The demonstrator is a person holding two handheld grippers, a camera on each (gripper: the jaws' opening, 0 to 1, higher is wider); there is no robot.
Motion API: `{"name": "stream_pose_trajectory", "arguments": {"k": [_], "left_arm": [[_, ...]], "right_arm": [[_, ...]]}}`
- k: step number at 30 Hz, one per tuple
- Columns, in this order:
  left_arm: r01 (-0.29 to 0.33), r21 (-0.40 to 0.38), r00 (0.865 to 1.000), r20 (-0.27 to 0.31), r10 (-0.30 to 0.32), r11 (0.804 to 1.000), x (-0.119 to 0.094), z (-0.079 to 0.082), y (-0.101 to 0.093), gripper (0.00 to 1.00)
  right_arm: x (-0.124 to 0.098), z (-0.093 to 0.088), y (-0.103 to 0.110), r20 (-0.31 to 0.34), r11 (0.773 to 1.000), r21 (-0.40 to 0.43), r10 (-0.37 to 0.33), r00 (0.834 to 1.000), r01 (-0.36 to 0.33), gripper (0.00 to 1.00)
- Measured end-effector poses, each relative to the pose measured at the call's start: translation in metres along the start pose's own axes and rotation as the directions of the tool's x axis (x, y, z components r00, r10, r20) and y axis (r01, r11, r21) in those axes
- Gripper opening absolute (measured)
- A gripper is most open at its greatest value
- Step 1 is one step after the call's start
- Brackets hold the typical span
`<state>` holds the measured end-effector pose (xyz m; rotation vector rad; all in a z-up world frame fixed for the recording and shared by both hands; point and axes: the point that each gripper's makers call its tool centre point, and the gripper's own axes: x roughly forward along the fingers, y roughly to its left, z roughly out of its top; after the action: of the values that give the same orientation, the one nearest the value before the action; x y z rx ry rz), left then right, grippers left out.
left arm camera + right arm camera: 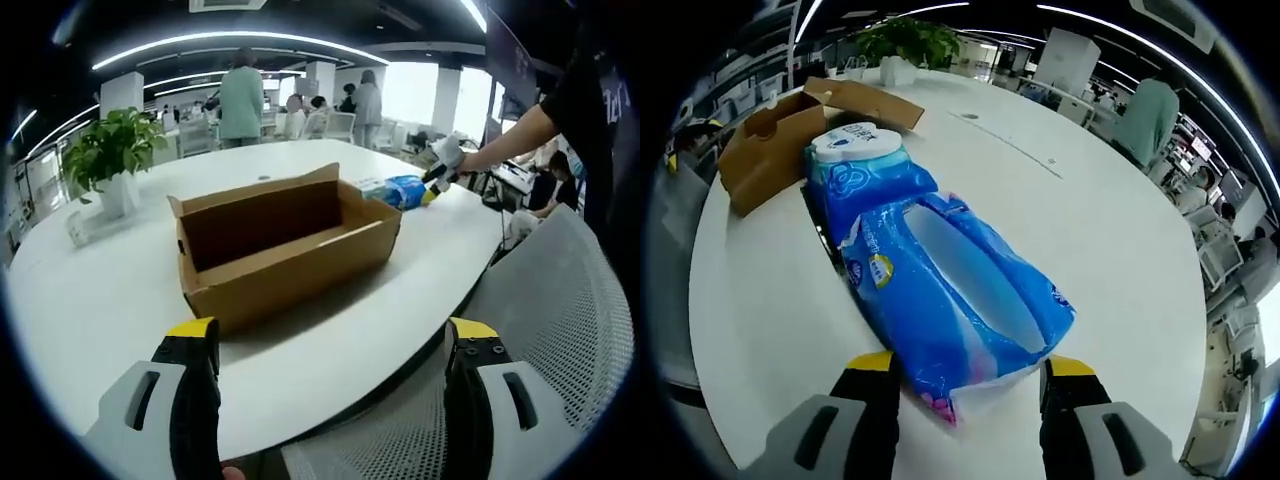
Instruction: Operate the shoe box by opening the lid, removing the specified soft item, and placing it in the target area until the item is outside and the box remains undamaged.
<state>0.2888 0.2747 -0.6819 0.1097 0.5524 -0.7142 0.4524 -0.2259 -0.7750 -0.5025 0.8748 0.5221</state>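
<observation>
The blue pack of wipes [940,290] lay on the white table [1100,230] straight ahead of my right tongs [970,375], its crinkled end between the jaws. I judged it soft, light and slippery, best pinched at that flat end seam. The box [285,245] sat open beyond my left tongs [335,345], which were spread and empty.

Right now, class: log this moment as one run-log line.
box: open, looks empty | wipes pack: on table beside box | right gripper: jaws astride pack's end | left gripper: open, free
</observation>
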Motion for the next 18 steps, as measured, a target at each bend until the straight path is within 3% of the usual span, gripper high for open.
{"name": "stream_pose_trajectory", "arguments": {"k": [10, 18], "left_arm": [[0.014, 0.015, 1.000, 0.006, -0.014, 1.000, 0.000, 0.002, -0.003, 0.92], [0.025, 0.027, 1.000, 0.010, -0.026, 0.999, 0.000, 0.003, -0.005, 0.93]], "right_arm": [[-0.015, -0.003, 0.001, 0.005, 1.000, 0.010, -0.020, 1.000, 0.020, 0.58], [-0.033, 0.010, 0.014, 0.060, 0.998, 0.059, -0.041, 0.997, 0.037, 0.64]]}}
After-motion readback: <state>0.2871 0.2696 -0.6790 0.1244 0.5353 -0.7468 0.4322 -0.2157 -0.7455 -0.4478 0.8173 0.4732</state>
